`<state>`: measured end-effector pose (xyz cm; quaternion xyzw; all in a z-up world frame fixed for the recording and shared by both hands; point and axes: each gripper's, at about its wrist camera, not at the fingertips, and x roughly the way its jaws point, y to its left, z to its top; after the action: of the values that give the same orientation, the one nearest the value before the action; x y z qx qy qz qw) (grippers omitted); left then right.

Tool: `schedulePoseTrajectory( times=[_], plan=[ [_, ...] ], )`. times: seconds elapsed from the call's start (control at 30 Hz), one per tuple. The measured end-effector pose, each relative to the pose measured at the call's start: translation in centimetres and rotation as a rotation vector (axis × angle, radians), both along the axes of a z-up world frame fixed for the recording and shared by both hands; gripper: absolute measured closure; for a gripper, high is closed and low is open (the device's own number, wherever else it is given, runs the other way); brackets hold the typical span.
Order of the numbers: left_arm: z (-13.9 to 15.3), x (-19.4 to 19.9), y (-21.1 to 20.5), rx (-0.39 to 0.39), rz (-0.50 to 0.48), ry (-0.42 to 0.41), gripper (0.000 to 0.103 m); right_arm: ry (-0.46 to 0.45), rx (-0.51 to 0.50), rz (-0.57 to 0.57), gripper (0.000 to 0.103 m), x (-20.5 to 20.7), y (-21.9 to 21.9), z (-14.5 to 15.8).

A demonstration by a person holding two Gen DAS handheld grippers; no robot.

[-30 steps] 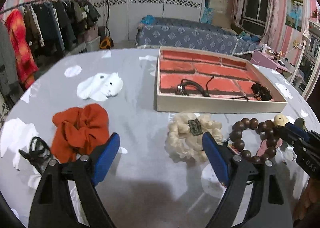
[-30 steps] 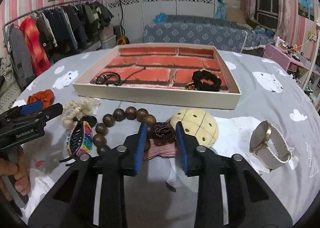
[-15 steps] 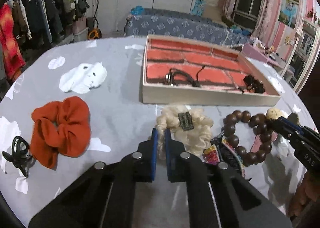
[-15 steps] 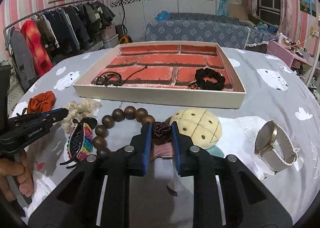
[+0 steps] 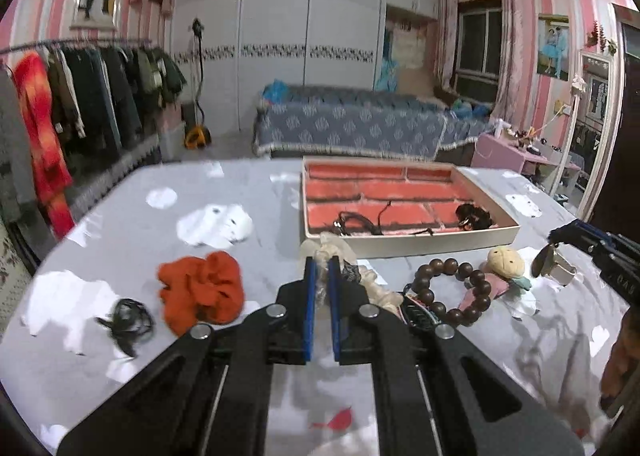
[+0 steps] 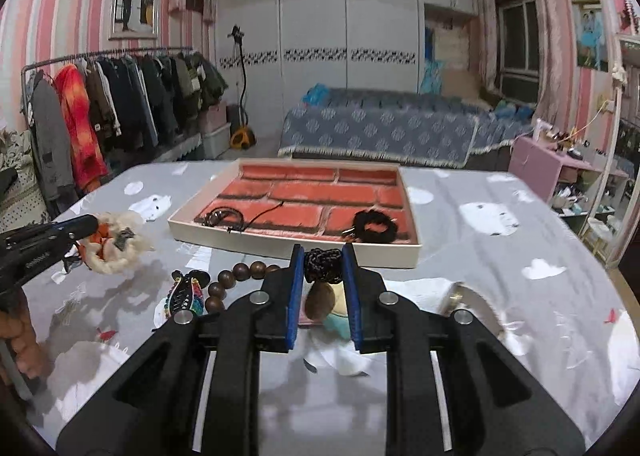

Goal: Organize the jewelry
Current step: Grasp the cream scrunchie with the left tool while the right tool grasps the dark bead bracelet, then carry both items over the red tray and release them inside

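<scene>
While our left gripper [image 5: 321,268] is clamped on the cream scrunchie [image 6: 120,242], which hangs off the grey worktop [image 6: 480,240], our right gripper [image 6: 323,262] is pinched tight on a dark braided hair tie [image 6: 323,265], also held clear of the surface. Beyond both sits the brick-patterned tray [image 6: 296,246], holding a black cord bracelet [image 6: 224,216] and a black scrunchie [image 6: 374,226]. On the worktop lie the wooden bead bracelet [image 5: 452,288], orange scrunchie [image 5: 202,290], black hair clip [image 5: 128,320] and watch [image 5: 554,262].
</scene>
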<state>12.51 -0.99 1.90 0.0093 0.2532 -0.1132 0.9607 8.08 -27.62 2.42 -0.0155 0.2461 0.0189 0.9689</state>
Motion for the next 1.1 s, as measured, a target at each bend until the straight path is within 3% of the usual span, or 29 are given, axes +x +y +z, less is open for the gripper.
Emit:
schedulePoseTrajectory(
  times=[0.2, 0.57, 1.1],
  plan=[
    [1.1, -3.3, 0.7, 0.010, 0.019, -0.052, 0.097, -0.033, -0.007, -0.018, 0.083, -3.1, -1.1, 0.7],
    [2.3, -5.1, -0.6, 0.023, 0.007, -0.072, 0.097, -0.060, -0.003, -0.021, 0.083, -5.7, -1.6, 2.2],
    [3.5, -5.6, -1.3, 0.022, -0.008, -0.101, 0.097, -0.067, 0.005, -0.015, 0.083, -6.2, -2.1, 2.8]
  ],
)
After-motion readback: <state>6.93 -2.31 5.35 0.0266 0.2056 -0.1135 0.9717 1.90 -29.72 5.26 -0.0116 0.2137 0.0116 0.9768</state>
